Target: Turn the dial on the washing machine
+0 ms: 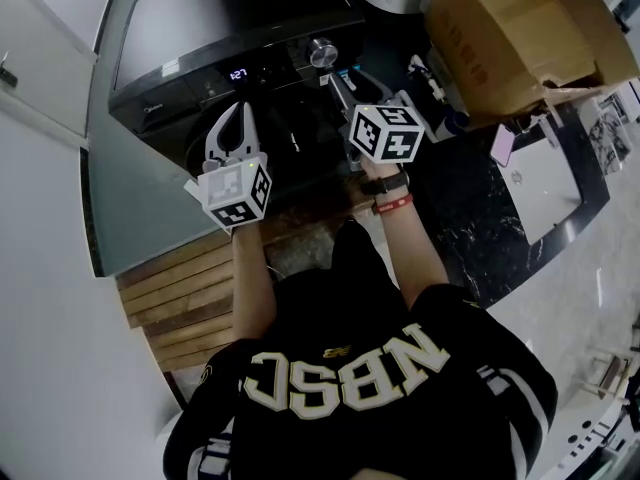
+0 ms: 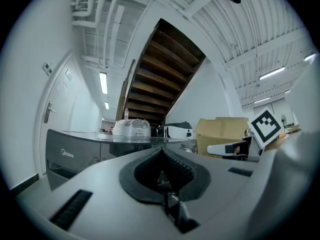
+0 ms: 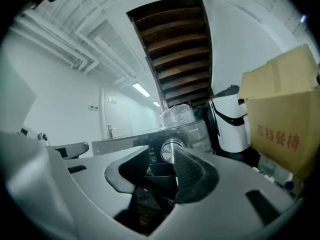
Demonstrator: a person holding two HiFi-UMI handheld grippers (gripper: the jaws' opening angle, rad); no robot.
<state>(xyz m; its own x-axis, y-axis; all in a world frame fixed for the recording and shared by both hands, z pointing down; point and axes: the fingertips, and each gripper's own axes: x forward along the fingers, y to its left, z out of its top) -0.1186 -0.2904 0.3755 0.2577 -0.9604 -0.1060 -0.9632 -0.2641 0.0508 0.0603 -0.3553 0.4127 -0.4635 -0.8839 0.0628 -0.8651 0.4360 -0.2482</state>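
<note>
The dark washing machine (image 1: 200, 28) stands in front of me, with its silver dial (image 1: 320, 50) on the front panel to the right of a lit display (image 1: 238, 73). My right gripper (image 1: 338, 82) is held just short of the dial and points at it. In the right gripper view the dial (image 3: 171, 151) shows in the gap of the right gripper (image 3: 160, 149), whose jaws stand apart with nothing between them. My left gripper (image 1: 238, 110) hovers before the machine's front, left of the dial. In its own view the left gripper (image 2: 161, 151) has its pads meeting at the tips, empty.
A large cardboard box (image 1: 510, 28) sits to the right of the machine, next to a white appliance (image 3: 230, 124). A plastic-wrapped bundle (image 2: 131, 128) lies on the machine's top. Wooden steps (image 1: 180, 298) are at my lower left and a white wall with a door (image 2: 55, 114) further left.
</note>
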